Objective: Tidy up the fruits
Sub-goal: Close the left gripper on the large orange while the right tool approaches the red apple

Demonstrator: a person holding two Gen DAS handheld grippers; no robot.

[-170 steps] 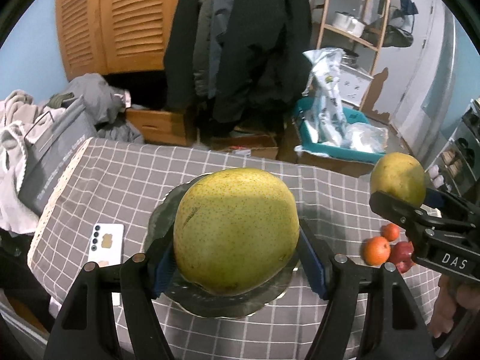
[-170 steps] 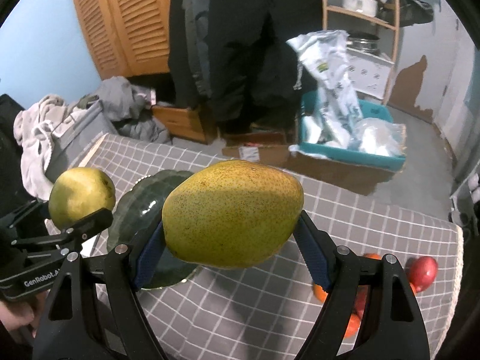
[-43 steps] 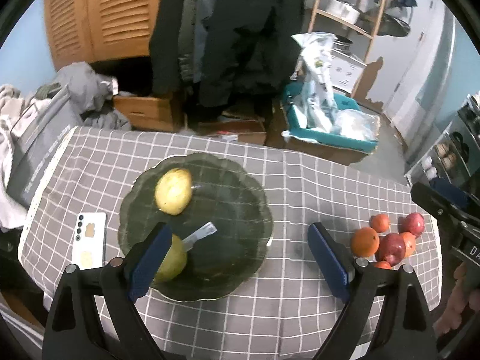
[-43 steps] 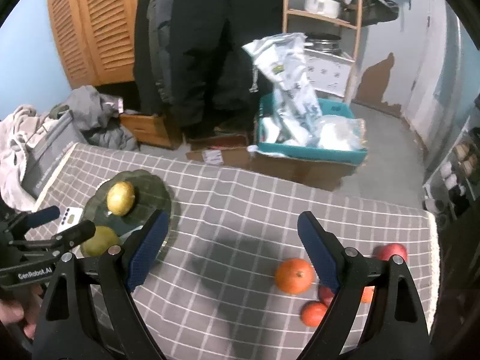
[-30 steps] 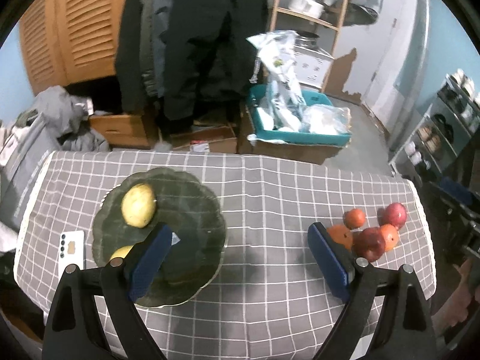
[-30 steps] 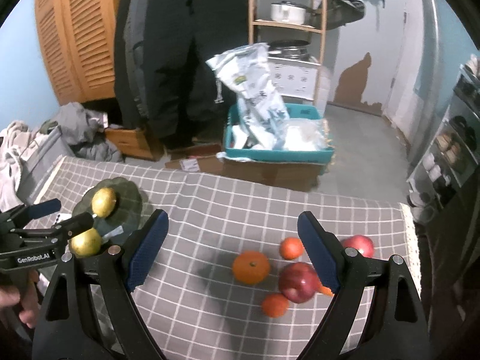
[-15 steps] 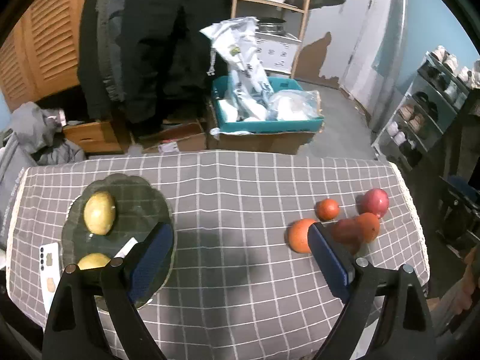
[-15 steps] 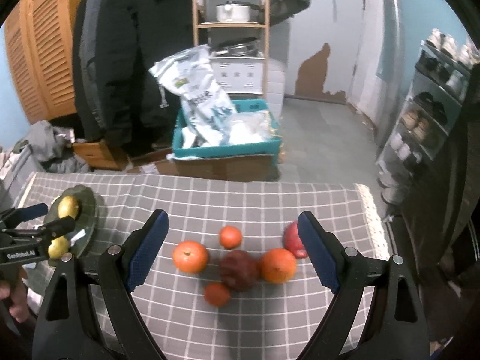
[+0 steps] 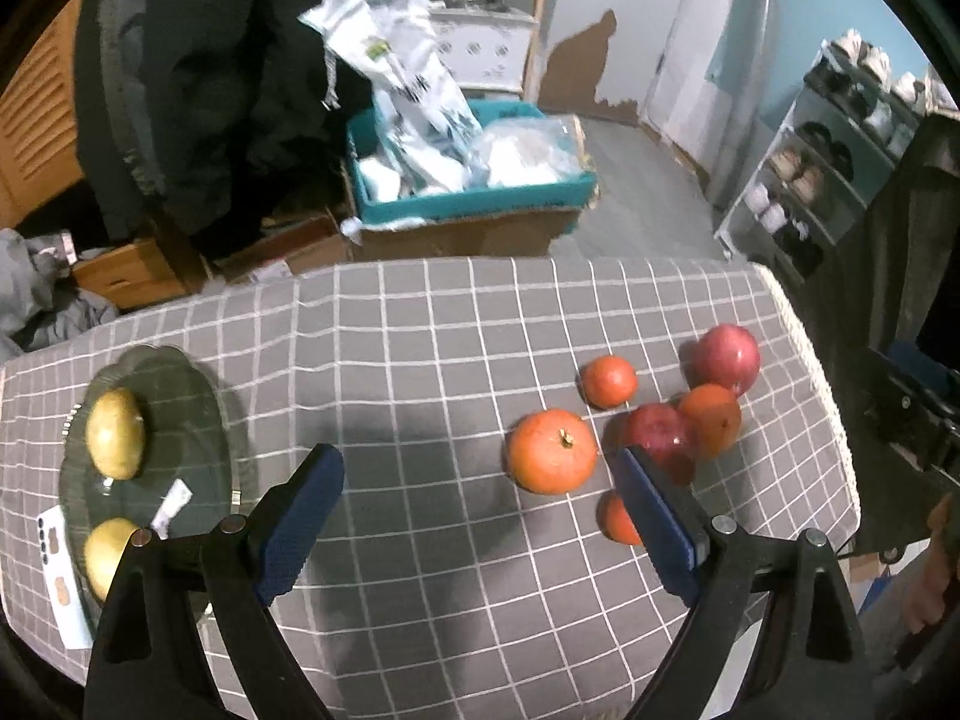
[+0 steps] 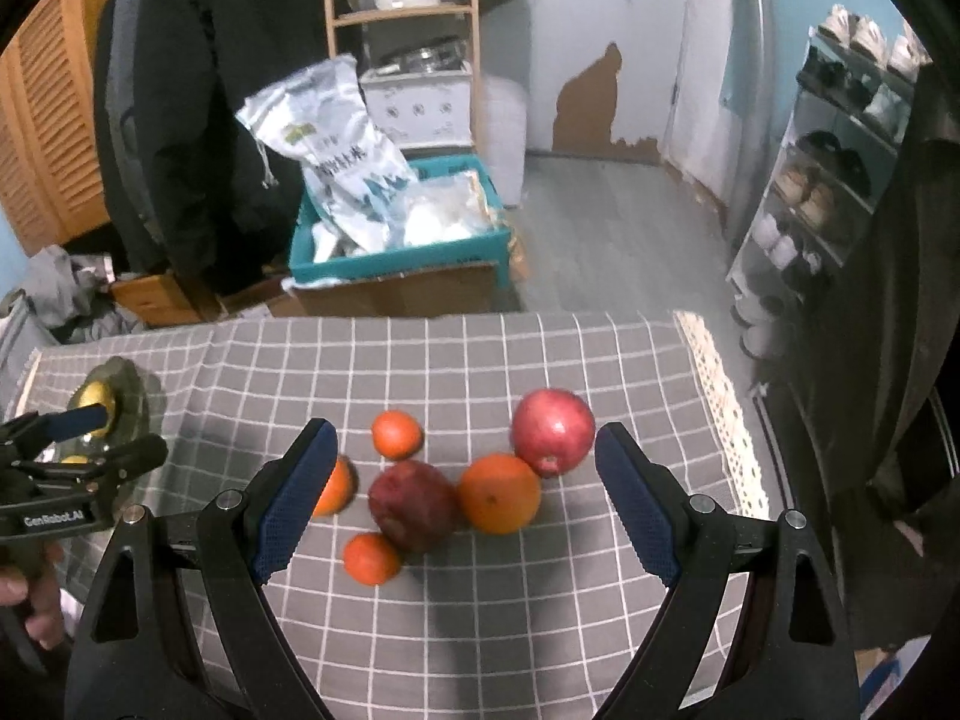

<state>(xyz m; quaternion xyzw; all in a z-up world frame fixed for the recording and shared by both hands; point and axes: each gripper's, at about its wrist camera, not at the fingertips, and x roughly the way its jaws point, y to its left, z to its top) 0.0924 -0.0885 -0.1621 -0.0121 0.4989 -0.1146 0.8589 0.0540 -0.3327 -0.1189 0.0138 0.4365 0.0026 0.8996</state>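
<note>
Both claws, left claw [image 9: 474, 516] and right claw [image 10: 462, 495], stood apart and empty above the counter [image 9: 420, 348]. Oranges and apples [image 10: 480, 486] clustered at 3 o'clock; pears sat on the plate [image 9: 198, 414] at 9 o'clock, phone [image 9: 57, 570] beside.

A teal crate [image 10: 396, 252] is sitting on the grey floor [image 10: 606, 228]. Left of it a dark coat [image 10: 198, 102] is hanging before louvred doors [image 10: 42, 120]; behind it a wooden shelf [image 10: 402, 12] is standing; right, a shoe rack [image 10: 834, 180] is lining the pale wall [image 10: 600, 18].
</note>
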